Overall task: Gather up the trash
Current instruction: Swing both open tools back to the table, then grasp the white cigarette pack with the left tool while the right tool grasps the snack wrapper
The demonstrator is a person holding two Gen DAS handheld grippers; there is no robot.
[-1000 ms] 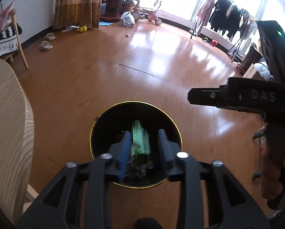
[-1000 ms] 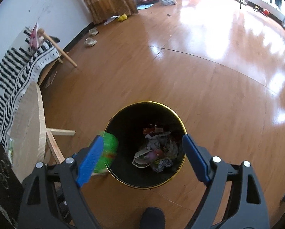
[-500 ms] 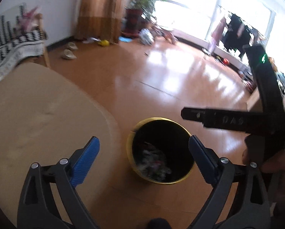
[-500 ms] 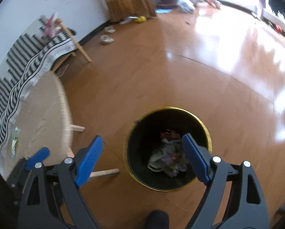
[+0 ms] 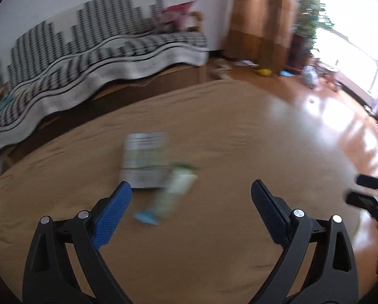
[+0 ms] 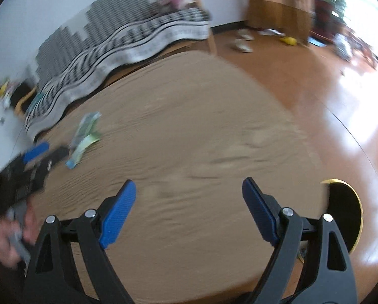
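Note:
Two pieces of trash lie on the round wooden table [image 5: 239,131]: a flat grey-white wrapper [image 5: 143,159] and a pale green packet with a blue end [image 5: 168,195] overlapping it. My left gripper [image 5: 190,197] is open and empty, hovering just short of them. They also show in the right wrist view, the wrapper [image 6: 86,124] and the packet [image 6: 81,149], at the far left. My right gripper [image 6: 187,195] is open and empty over bare table. The black bin with a gold rim [image 6: 346,210] stands on the floor to the right, partly hidden by the table edge.
A sofa with a black-and-white striped throw [image 5: 87,58] stands behind the table. Brown curtains [image 5: 260,17] and a potted plant [image 5: 305,20] are at the back. Slippers [image 6: 242,43] and small items lie on the shiny wood floor [image 5: 341,116].
Both grippers have swung left from above the bin to over the table. The left gripper dropped its green trash into the bin and now stands open.

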